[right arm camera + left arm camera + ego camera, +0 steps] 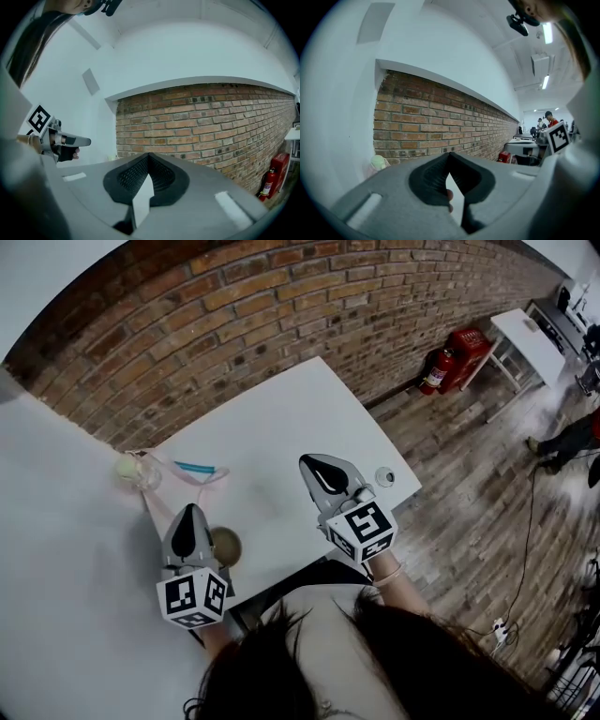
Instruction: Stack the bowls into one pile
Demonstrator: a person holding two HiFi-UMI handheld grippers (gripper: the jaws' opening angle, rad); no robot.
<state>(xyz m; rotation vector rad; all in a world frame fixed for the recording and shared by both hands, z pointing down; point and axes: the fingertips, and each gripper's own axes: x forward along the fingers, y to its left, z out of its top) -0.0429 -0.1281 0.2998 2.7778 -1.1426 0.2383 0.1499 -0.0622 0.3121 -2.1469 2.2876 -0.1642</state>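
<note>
Left gripper (pixel 190 514) and right gripper (pixel 311 465): jaws closed, nothing held, above the white bench (pixel 281 423). Olive-brown round bowl (pixel 226 546) sits on the bench just beside the left gripper.

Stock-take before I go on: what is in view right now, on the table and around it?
table: one, white, against the brick wall
bowl: one, olive-brown, on the table beside the left gripper
round item: one, pale green, table's far left corner; too small to tell what it is
pink-rimmed item: one, beside the green one, with a blue piece on it
small round object: one, grey-white, table's right edge
fire extinguisher: one, red, on the floor by the wall
left gripper: grey, fingers together, empty
right gripper: grey, fingers together, empty
</note>
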